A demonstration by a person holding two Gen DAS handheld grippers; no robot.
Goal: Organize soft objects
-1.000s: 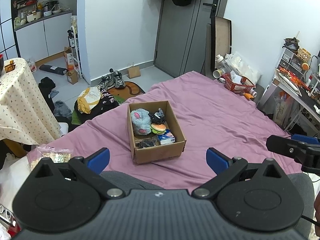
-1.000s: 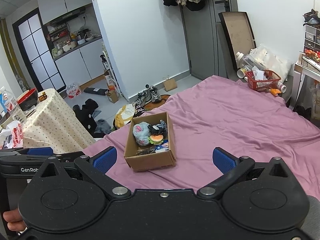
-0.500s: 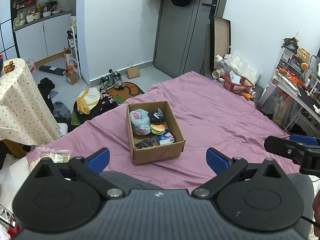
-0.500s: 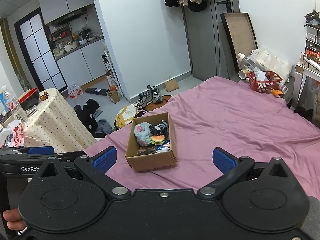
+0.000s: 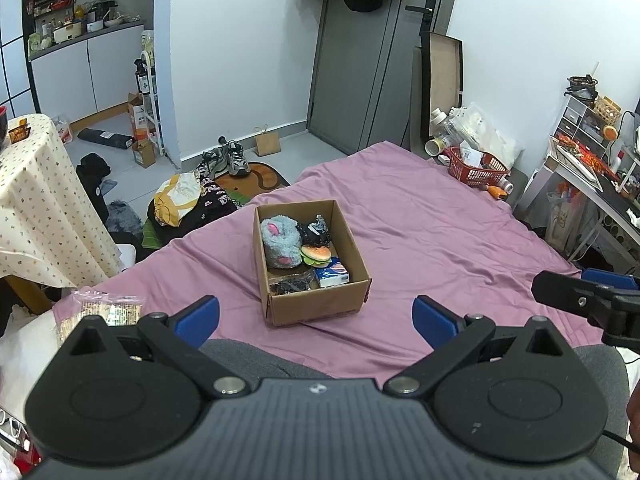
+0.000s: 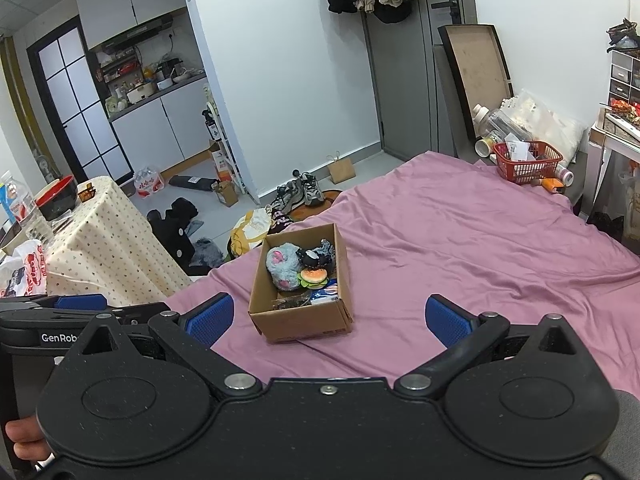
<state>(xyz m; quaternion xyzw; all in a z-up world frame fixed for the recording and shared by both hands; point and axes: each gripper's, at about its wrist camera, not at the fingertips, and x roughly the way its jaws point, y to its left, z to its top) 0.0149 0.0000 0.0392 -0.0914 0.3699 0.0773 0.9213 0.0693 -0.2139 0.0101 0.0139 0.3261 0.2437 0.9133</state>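
Little has shifted since a second ago; the cardboard box (image 5: pixel 316 300) sits a touch lower and nearer in my right view, otherwise both of my tools hang where they were above the near edge of the purple bed (image 5: pixel 440 240); left gripper (image 5: pixel 316 316) has its blue fingers (image 5: pixel 198 316) spread wide with nothing between them; right gripper (image 6: pixel 330 318) likewise, fingers (image 6: pixel 450 322) apart and empty; box stands open on the bedsheet ahead of both, well apart from either; inside it, a grey plush with pink patches (image 5: pixel 280 244) fills the far left, a black-and-white soft toy (image 5: pixel 316 232) beside it at the far right, a burger-shaped toy (image 5: pixel 316 255) just in front of that, a blue tissue packet (image 5: pixel 332 274) at the near right, a dark crumpled item (image 5: pixel 290 286) at the near left, too small to identify; red basket (image 5: pixel 476 168) at the far edge of the bed.
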